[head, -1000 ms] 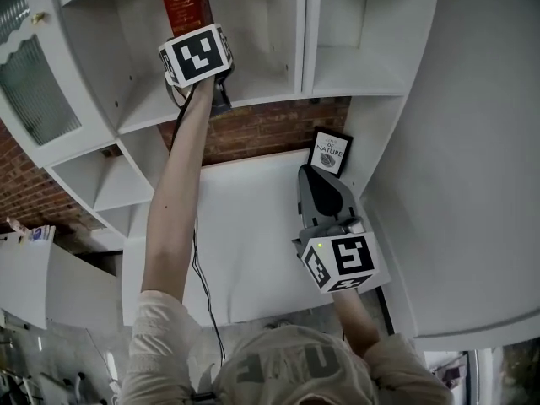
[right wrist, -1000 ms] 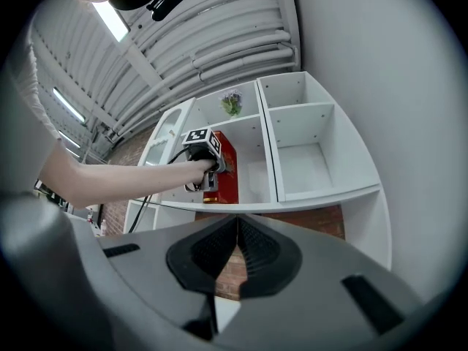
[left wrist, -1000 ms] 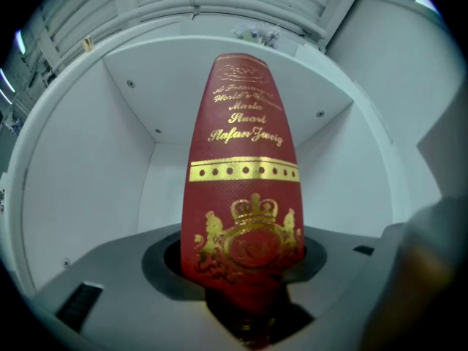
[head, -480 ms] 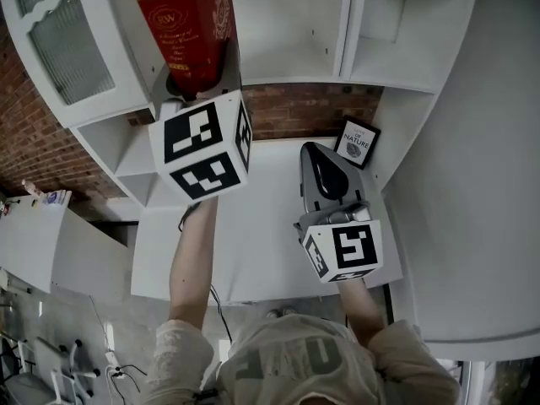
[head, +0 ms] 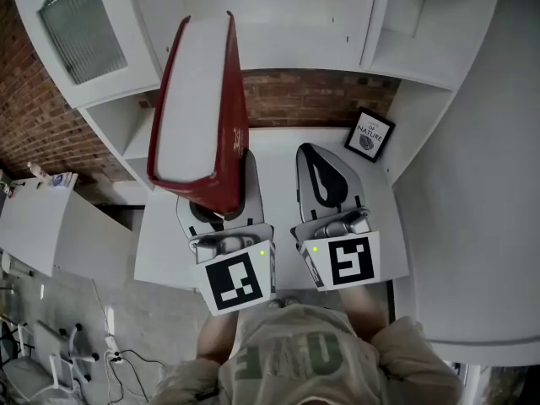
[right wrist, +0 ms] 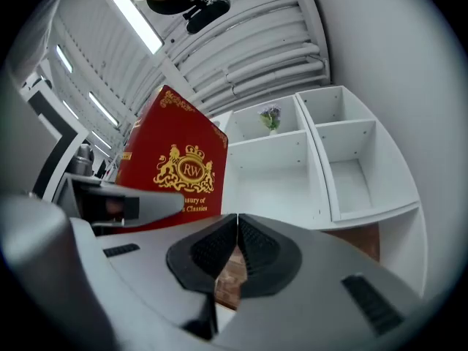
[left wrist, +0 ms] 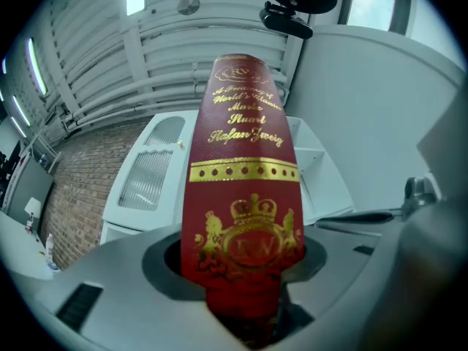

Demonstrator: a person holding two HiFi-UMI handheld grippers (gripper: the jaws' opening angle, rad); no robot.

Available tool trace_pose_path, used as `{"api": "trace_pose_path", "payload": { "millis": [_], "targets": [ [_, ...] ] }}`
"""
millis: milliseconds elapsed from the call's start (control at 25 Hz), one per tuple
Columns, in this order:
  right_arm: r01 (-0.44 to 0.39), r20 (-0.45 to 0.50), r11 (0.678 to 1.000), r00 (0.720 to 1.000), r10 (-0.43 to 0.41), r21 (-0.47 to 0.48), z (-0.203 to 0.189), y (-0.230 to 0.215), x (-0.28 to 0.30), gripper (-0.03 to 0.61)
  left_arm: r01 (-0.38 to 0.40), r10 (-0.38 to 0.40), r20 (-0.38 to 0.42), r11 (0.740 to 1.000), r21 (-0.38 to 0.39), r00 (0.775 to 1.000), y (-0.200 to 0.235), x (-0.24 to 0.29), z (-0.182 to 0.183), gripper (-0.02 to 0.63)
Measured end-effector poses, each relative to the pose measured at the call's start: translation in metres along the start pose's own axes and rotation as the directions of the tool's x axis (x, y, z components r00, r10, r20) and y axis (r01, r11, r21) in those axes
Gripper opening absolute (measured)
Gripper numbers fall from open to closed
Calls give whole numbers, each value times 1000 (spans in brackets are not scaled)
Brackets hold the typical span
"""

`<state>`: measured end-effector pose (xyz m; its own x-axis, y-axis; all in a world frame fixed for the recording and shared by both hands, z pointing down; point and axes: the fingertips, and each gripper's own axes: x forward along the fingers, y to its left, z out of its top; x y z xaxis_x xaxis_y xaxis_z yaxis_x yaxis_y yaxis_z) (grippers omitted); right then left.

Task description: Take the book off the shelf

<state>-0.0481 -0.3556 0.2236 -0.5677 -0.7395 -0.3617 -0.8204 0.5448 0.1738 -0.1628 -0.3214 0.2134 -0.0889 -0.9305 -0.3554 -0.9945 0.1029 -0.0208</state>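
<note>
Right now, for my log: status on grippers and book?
Left gripper shut on red book, upright, off the shelf. Right gripper shut, empty. Nothing in the way.

Head view peers steeply down over the counter (head: 274, 167). Each gripper view stares upward, close in, along left tongs (left wrist: 245, 320) or right tongs (right wrist: 235, 247), and both catch the red book (left wrist: 245, 196) and the shelf (right wrist: 322, 159).

One red book (left wrist: 245, 196): the spine was stamped in gold "A Treasury of World's Classics", "Marie Stuart", "Stefan Zweig", above a crowned crest lettered "RW". The front cover bore the same "RW" crest and, partly hidden, "…asury of" and "Classics". One framed sign (head: 369, 134) on the surface read "NATURE"; its smaller print was illegible.
</note>
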Motion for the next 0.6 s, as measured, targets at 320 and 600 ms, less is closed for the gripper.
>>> {"api": "trace_pose_path", "payload": {
  "millis": [320,600],
  "targets": [
    [-20,6,1000,1000,21,-22,2,14,-1,14,-1,-1,-38,999,-33,999,14,-7,-15,239],
    [7,-12,1000,1000,-7,2,-4,8,-3,15,2,-2,-14,1000,-26,1000,12,-4,-9,239]
  ]
}}
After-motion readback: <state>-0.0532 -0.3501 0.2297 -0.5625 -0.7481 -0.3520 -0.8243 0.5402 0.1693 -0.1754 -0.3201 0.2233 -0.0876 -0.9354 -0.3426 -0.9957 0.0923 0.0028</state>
